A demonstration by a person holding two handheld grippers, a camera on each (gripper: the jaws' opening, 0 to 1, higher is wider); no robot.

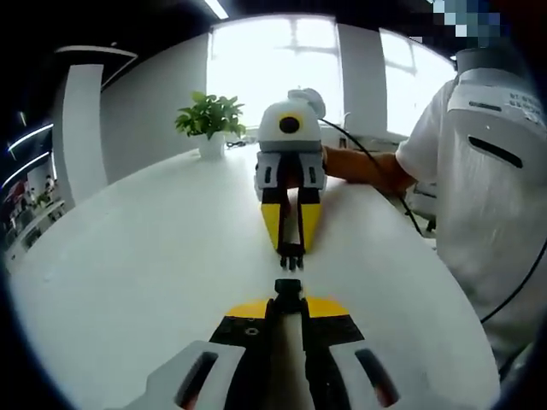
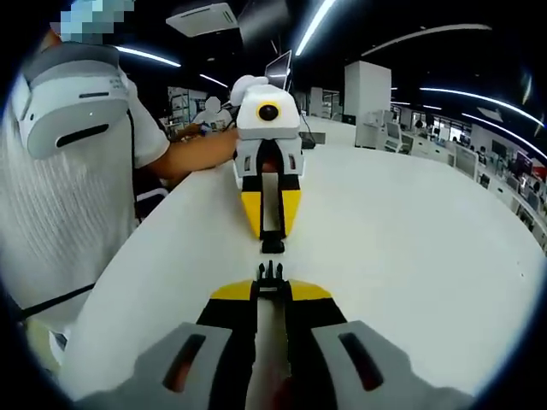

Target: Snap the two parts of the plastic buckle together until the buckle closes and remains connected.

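Two halves of a black plastic buckle face each other nose to nose above the middle of the white tabletop (image 1: 128, 282), a small gap between them, not yet joined. The pronged half (image 1: 291, 254) is clamped in the right tongs (image 1: 291, 248); the socket half (image 1: 289, 295) is clamped in the left tongs (image 1: 289, 301). Seen from the right gripper view, the pronged half (image 2: 271, 273) sits at the tip of the right tongs (image 2: 271, 286), pointing at the socket half (image 2: 273, 244) in the left tongs (image 2: 273, 239). Both pairs of tongs are pinched tight on their pieces.

The risk lies in alignment: if either hand rolls or drifts sideways, the prongs may strike the socket's edge and jam, or a half may twist in its tongs. A push too weak could leave the latch unclicked. A person in a white shirt (image 1: 487, 171) stands at the tabletop's edge; a potted plant (image 1: 210, 120) sits at the far side.
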